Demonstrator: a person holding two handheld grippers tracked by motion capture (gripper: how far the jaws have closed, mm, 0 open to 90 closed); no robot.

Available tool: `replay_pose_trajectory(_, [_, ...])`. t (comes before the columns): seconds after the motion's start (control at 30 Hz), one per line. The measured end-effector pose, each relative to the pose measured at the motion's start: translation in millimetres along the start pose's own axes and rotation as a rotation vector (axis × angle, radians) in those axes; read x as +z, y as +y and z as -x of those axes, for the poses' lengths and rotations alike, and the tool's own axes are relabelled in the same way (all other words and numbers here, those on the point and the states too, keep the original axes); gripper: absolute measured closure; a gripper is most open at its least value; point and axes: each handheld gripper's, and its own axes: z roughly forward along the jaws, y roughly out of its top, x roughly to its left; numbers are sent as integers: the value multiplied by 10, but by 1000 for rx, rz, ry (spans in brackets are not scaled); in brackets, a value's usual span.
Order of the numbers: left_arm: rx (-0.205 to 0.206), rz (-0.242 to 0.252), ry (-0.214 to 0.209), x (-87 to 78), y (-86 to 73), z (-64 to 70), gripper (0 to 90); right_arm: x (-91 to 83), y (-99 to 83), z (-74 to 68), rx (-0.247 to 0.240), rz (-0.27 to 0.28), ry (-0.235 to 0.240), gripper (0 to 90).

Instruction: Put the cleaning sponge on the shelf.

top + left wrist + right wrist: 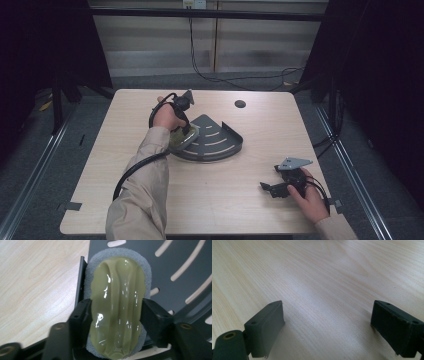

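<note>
A yellow-green sponge [117, 305] with a grey foam base is clamped between the jaws of my left gripper [116, 315]. It hangs over the left corner of a dark grey quarter-round slotted rack [215, 140] in the middle of the table, and I cannot tell whether it touches the rack. In the high view the left gripper [186, 131] points down at the sponge [181, 138] on the rack's left end. My right gripper [266, 189] rests low at the table's front right, held by a hand, its jaws wide apart over bare wood [327, 315].
The light wood table [150, 200] has a round cable hole [240, 104] at the back. Black cables trail from both grippers. Dark frame posts stand left and right of the table, and a grey floor surrounds it.
</note>
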Motion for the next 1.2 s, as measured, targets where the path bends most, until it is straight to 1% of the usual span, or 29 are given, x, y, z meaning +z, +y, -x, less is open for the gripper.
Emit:
replay_pose_trajectory(0.07, [-5, 0, -3, 2, -3, 0, 372, 0, 0, 0, 0, 0, 0, 107])
replay_pose_trajectory(0.13, [-12, -1, 7, -6, -9, 0, 331, 0, 0, 0, 0, 0, 0, 108])
replay_pose_trajectory(0.2, [-10, 0, 6, -10, -10, -5, 294, 0, 0, 0, 0, 0, 0, 108])
replay_pose_trajectory(0.23, [-21, 9, 10, -24, -18, 2, 286, 0, 0, 0, 0, 0, 0, 108])
replay_pose_trajectory(0.27, [-14, 8, 4, -30, -21, -5, 278, 0, 0, 0, 0, 0, 0, 107])
replay_pose_trajectory(0.37, [-11, 7, 6, -41, -30, -5, 240, 0, 0, 0, 0, 0, 0, 107])
replay_pose_trajectory(0.4, [-23, 15, 0, -51, -42, 0, 238, 0, 0, 0, 0, 0, 0, 108])
replay_pose_trajectory(0.43, [-14, 16, 4, -60, -46, -4, 234, 0, 0, 0, 0, 0, 0, 107])
replay_pose_trajectory(0.5, [-17, 10, 1, -70, -53, -2, 230, 0, 0, 0, 0, 0, 0, 107])
replay_pose_trajectory(0.53, [-13, 14, 7, -75, -56, -3, 227, 0, 0, 0, 0, 0, 0, 107])
replay_pose_trajectory(0.57, [-21, 16, -3, -80, -63, 4, 223, 0, 0, 0, 0, 0, 0, 107])
replay_pose_trajectory(0.6, [-21, 16, -3, -80, -63, 4, 223, 0, 0, 0, 0, 0, 0, 107])
replay_pose_trajectory(0.63, [-10, 17, -6, -97, -65, 6, 222, 0, 0, 0, 0, 0, 0, 108])
replay_pose_trajectory(0.73, [-11, 19, -6, -115, -68, 15, 214, 0, 0, 0, 0, 0, 0, 108])
replay_pose_trajectory(0.77, [-19, 18, -10, -126, -72, 25, 208, 0, 0, 0, 0, 0, 0, 108])
replay_pose_trajectory(0.8, [-13, 19, -7, -134, -74, 24, 207, 0, 0, 0, 0, 0, 1, 107])
replay_pose_trajectory(0.83, [-3, 11, -20, -147, -83, 31, 208, 0, 0, 1, 0, 0, 1, 108])
replay_pose_trajectory(0.9, [-1, 5, -20, -156, -90, 32, 208, 0, 0, 1, -1, 0, 0, 107])
replay_pose_trajectory(1.03, [-10, 5, -24, -208, -144, 26, 208, 0, 0, 0, 0, 0, 0, 107])
replay_pose_trajectory(1.13, [-9, -1, -24, -233, -170, 11, 208, 0, 0, 0, 0, 0, 0, 108])
replay_pose_trajectory(1.2, [-25, 10, -29, -257, -200, 4, 208, 0, 0, 0, 0, 0, 0, 107])
